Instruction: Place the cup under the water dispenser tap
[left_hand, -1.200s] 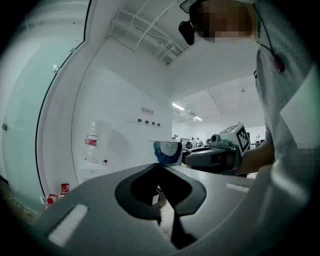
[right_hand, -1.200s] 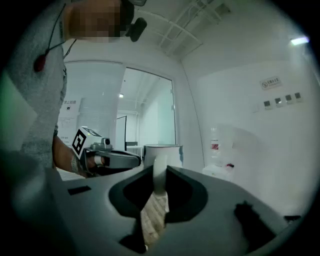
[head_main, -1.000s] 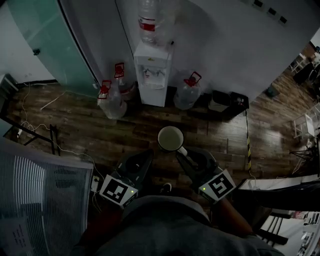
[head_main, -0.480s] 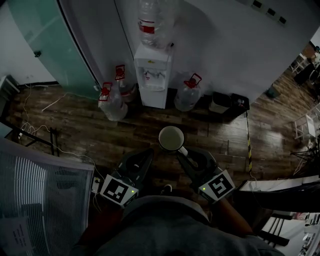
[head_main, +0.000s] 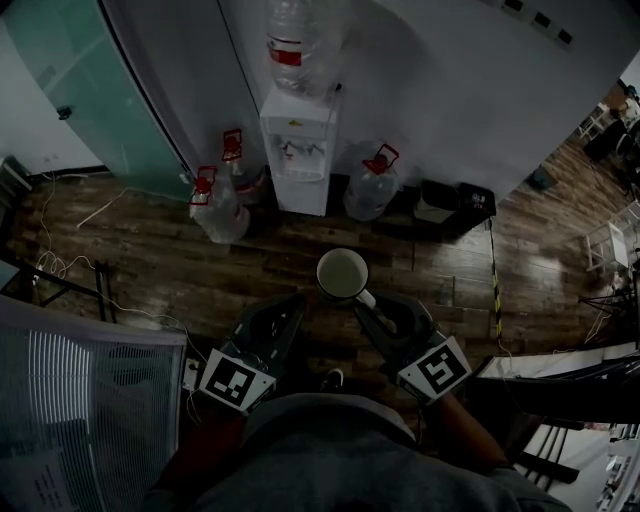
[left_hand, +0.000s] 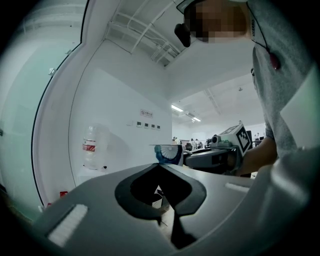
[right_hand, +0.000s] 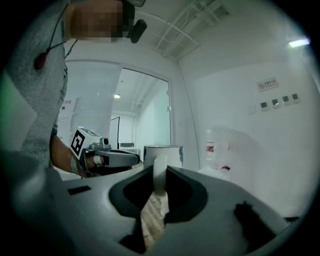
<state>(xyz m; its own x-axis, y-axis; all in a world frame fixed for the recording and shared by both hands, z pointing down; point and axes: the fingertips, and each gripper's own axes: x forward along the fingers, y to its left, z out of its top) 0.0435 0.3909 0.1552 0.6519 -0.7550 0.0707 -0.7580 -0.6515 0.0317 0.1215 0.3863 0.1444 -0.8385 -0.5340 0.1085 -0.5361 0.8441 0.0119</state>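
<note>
Cup: white cup (head_main: 342, 275), upright, its open mouth facing the head camera; held in the air at mid-frame, over the wood floor (head_main: 150, 270).
Cup and right gripper: the cup sits just past the jaw tips, up-frame from them; its handle (right_hand: 159, 175) points down-right, back into the jaws.
Right gripper (head_main: 366, 300): pinching the handle; in its own view the white handle stands upright between the two tips, with the cup body just behind.
Left gripper (head_main: 297, 304): tips pressed together with nothing between them; near the cup's lower left, not touching it.
Dispenser (head_main: 300, 150): white, against the wall at upper centre, with a bottle (head_main: 292, 45) on top; well apart from the cup, up-frame of it.
Jugs (head_main: 218, 205): three with red handles on the floor, two left of the dispenser and one right.
</note>
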